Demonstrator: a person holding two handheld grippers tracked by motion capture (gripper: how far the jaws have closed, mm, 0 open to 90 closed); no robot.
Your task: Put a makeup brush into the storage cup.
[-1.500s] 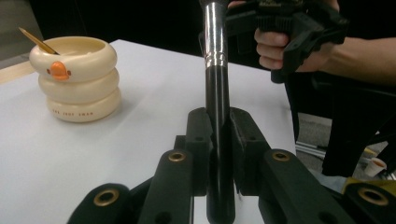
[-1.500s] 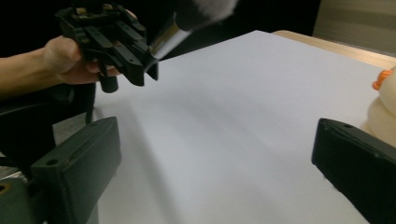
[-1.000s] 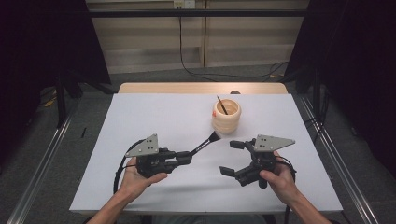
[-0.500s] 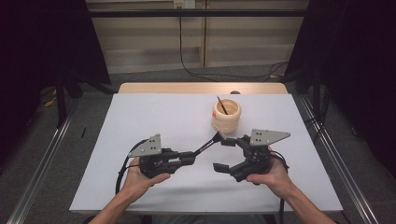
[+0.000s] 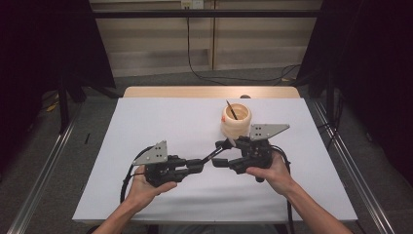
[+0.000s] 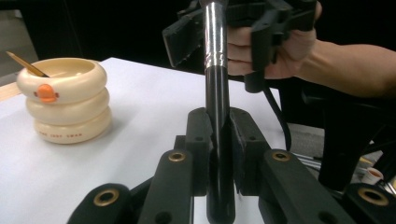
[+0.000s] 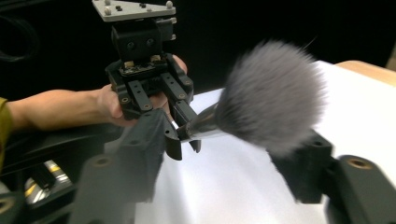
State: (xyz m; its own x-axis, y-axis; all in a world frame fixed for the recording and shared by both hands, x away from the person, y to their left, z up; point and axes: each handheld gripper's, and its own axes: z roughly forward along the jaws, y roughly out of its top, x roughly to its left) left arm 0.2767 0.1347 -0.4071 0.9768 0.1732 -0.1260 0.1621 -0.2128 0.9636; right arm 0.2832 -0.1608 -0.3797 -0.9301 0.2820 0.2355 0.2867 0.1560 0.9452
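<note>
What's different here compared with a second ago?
The right tongs moved in toward the left tongs and up to the makeup brush. Their jaws have just been closing, with the fluffy brush head between them, not yet clamped. The left tongs stayed put, gripping the brush handle. The cream stacked-ring holder with its stick did not move.

Cream holder (image 5: pixel 236 120) crowds the right claw (image 5: pixel 221 153); left table (image 5: pixel 146 122) lies open.
</note>
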